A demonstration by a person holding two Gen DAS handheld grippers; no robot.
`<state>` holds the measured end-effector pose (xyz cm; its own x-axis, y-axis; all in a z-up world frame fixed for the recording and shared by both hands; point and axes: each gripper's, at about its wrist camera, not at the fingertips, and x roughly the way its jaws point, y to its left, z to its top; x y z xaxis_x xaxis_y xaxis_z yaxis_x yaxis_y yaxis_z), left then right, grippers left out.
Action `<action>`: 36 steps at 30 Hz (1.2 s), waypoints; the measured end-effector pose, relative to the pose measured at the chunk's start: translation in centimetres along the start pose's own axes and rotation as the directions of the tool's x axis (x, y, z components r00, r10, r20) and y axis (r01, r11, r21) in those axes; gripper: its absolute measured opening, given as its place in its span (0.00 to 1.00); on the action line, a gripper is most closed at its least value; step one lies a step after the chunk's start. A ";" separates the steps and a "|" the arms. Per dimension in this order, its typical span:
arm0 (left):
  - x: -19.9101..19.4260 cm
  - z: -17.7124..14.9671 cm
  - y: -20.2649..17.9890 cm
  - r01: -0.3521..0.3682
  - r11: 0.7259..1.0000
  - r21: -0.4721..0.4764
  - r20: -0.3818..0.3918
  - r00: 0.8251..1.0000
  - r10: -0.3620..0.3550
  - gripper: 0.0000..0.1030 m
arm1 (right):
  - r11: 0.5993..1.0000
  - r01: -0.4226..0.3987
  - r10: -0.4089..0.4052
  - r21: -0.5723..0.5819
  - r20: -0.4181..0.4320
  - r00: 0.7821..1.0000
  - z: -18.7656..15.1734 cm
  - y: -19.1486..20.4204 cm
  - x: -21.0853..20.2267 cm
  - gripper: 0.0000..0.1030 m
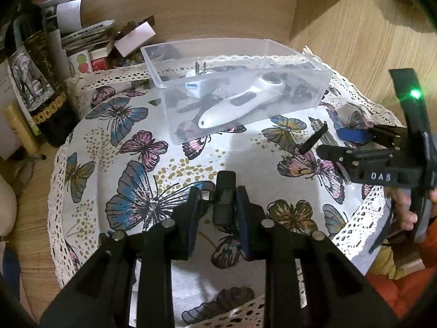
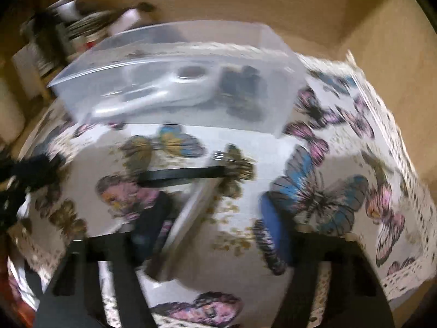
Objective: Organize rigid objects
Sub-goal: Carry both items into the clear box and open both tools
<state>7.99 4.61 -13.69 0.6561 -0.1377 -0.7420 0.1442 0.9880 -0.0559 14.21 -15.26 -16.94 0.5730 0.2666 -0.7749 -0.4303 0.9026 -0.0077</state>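
A clear plastic bin [image 1: 300,93] stands at the back of the butterfly cloth; it also shows in the right wrist view [image 2: 273,114]. Inside lie a white handheld device [image 1: 240,101], a white plug adapter [image 1: 195,82] and dark small items. My left gripper [image 1: 217,207] is shut on a small black device [image 1: 224,199], low over the cloth, short of the bin. My right gripper [image 1: 334,142] is open, its fingers on either side of a silver tool with a black clip [image 1: 318,134]. In the blurred right wrist view the gripper [image 2: 215,218] straddles that tool [image 2: 188,210].
The butterfly tablecloth [image 1: 136,169] with lace edging covers a round table. At left stand a dark bottle with an elephant label [image 1: 35,82], papers and small boxes [image 1: 87,41]. A wooden wall lies behind. A hand in orange sleeve holds the right gripper.
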 end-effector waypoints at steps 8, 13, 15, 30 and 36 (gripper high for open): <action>-0.9 0.4 0.4 -0.034 0.999 -0.022 0.029 0.999 0.034 0.25 | 0.998 -0.040 0.043 -0.056 0.047 0.998 -0.8 1.2 -1.0 0.14; -2.8 1.3 0.3 -0.051 0.998 -0.030 0.081 0.995 0.054 0.25 | 0.997 -0.065 0.069 -0.030 0.117 0.991 0.2 1.4 -2.7 0.14; -3.8 1.9 0.1 -0.059 0.998 -0.033 0.112 0.992 0.062 0.25 | 0.997 -0.078 0.082 -0.026 0.160 0.984 0.9 1.5 -3.9 0.14; -8.7 10.2 -0.1 -0.080 0.995 -0.065 0.322 0.942 0.097 0.25 | 0.993 -0.109 0.118 -0.046 0.429 0.896 8.5 -1.0 -9.7 0.14; -5.8 13.2 1.0 -0.048 0.996 -0.077 0.251 0.966 0.066 0.25 | 0.994 -0.103 0.109 -0.037 0.422 0.900 11.7 -2.4 -7.7 0.14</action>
<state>14.15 5.50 -0.64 0.8288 -0.0859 -0.5529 0.0556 0.9959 -0.0714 18.99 -15.48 -3.59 0.7634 0.4809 -0.4313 -0.5126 0.8573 0.0486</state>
